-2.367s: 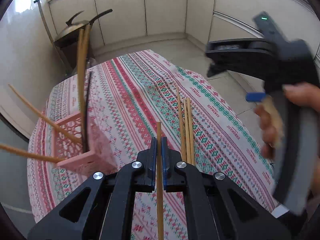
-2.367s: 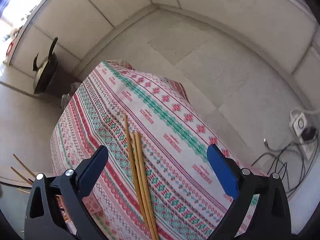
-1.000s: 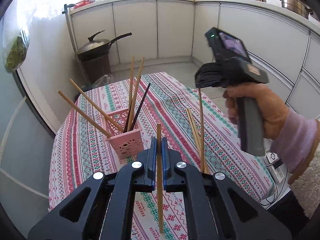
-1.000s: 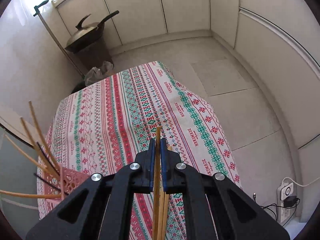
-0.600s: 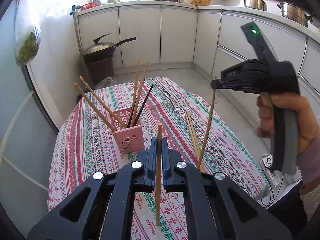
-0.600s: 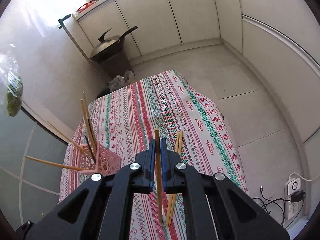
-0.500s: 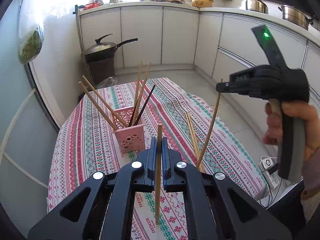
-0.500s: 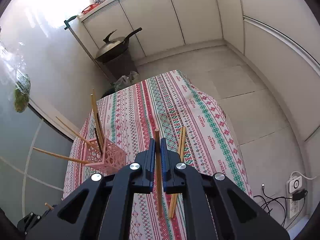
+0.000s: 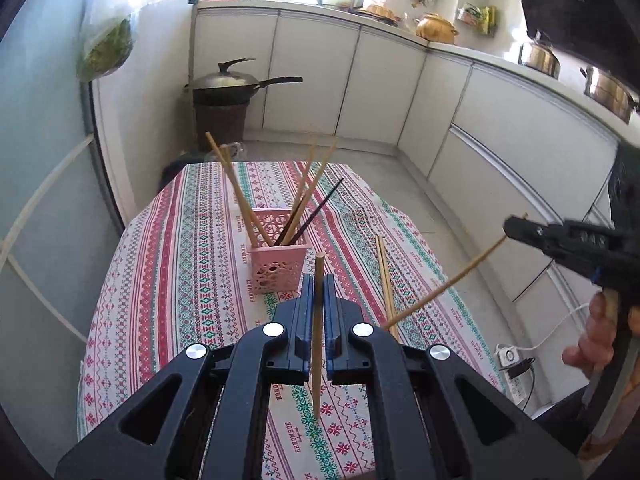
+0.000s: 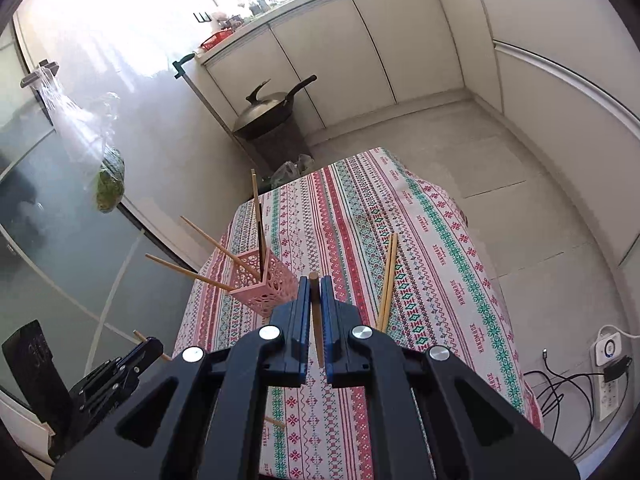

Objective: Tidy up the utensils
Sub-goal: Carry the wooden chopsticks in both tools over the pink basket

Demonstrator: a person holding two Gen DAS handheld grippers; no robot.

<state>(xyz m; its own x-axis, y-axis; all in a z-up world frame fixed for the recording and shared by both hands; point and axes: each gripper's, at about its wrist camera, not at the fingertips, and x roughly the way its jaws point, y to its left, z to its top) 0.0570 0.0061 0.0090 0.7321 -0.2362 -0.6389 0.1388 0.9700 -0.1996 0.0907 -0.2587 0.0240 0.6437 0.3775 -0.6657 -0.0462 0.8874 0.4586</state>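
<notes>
A pink lattice basket [image 9: 280,268] [image 10: 264,284] stands on the striped tablecloth [image 9: 192,264] and holds several wooden chopsticks and a dark one. My left gripper [image 9: 318,280] is shut on a wooden chopstick [image 9: 317,332], above the near side of the table. At the right of the left wrist view, my right gripper [image 9: 516,230] grips another chopstick [image 9: 448,284] that slants down to the left. In its own view the right gripper [image 10: 315,280] is shut on that chopstick [image 10: 317,320]. Two chopsticks [image 9: 384,276] [image 10: 388,280] lie on the cloth right of the basket.
A lidded wok on a dark bin [image 9: 224,96] stands past the table's far end. A bag of greens [image 10: 108,184] hangs on the left wall. A power strip with cables [image 10: 608,360] lies on the floor to the right. White cabinets line the back.
The right gripper shut on one of the three lying chopsticks and lifted it up and away to the right. Both grippers have risen and drawn back from the table.
</notes>
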